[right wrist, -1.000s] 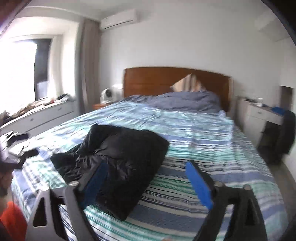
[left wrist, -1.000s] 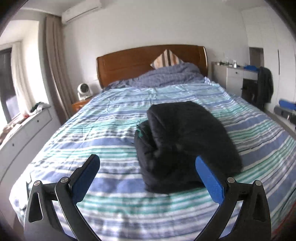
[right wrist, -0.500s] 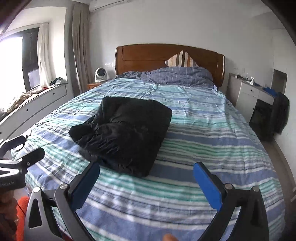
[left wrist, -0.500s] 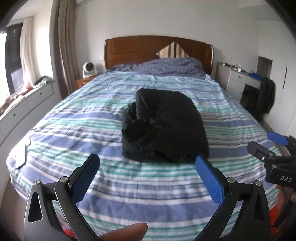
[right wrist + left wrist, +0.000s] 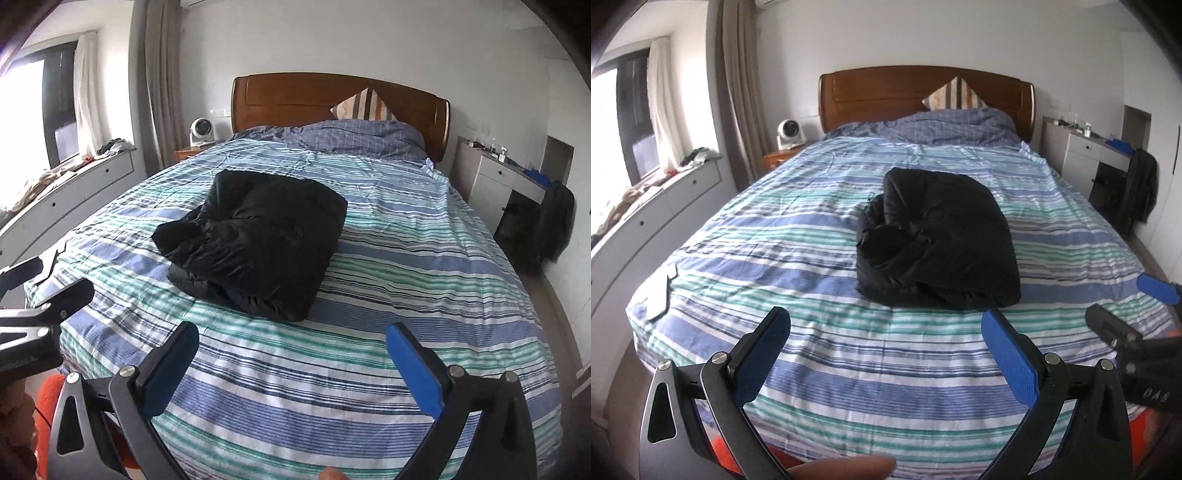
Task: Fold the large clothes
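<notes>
- Both grippers have pulled back from the black jacket [image 5: 936, 240] since a second ago, when they were right up next to it; now they hang over the near end of the bed [image 5: 775, 229].
- The left gripper [image 5: 886, 354] has its jaws wide apart, and nothing is between its blue pads.
- The right gripper [image 5: 291, 365] is also spread wide and holds nothing.
- In the left view, the right gripper pokes in at the right edge, off to the side of the bed.
- The jacket sits in the middle of the striped bed cover, well apart from both grippers. It is a thick, puffy bundle folded over on itself.
- Its top looks flat and smooth. Its left side is lumpy, and in the right view a bit of cloth sticks out there.
- The folding looks nearly done or done. This seems to be the step where the person backs off to look at the work.
- If more is needed, the next move would be to reach back in and tuck that loose left bit under the bundle.
- That would call for a soft grab on the cloth edge only, so the puffy stack does not pop open.
- A striped pillow [image 5: 955, 94] and a white fan [image 5: 790, 133] sit far away near the wooden headboard [image 5: 886, 92].
</notes>
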{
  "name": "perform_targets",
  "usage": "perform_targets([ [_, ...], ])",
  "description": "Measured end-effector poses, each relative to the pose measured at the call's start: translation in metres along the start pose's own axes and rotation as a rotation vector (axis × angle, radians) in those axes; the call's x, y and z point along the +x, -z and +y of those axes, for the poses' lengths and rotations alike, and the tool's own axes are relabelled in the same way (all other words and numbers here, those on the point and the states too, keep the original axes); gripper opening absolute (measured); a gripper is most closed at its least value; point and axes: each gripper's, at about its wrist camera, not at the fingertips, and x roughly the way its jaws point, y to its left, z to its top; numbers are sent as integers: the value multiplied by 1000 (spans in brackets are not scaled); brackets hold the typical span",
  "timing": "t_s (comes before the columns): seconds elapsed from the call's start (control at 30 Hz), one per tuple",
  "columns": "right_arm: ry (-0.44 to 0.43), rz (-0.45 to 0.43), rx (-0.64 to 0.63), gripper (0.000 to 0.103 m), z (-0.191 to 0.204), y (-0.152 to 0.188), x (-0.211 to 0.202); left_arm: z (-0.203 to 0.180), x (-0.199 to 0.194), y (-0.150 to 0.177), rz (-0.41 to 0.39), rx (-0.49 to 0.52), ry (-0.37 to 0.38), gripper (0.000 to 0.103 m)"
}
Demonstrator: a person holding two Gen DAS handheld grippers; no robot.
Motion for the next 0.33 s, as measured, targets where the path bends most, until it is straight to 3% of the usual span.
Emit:
perform_targets([
  [0.33, -10, 17, -7, 103, 4, 7, -2, -3, 6, 8, 34, -2, 22, 103],
])
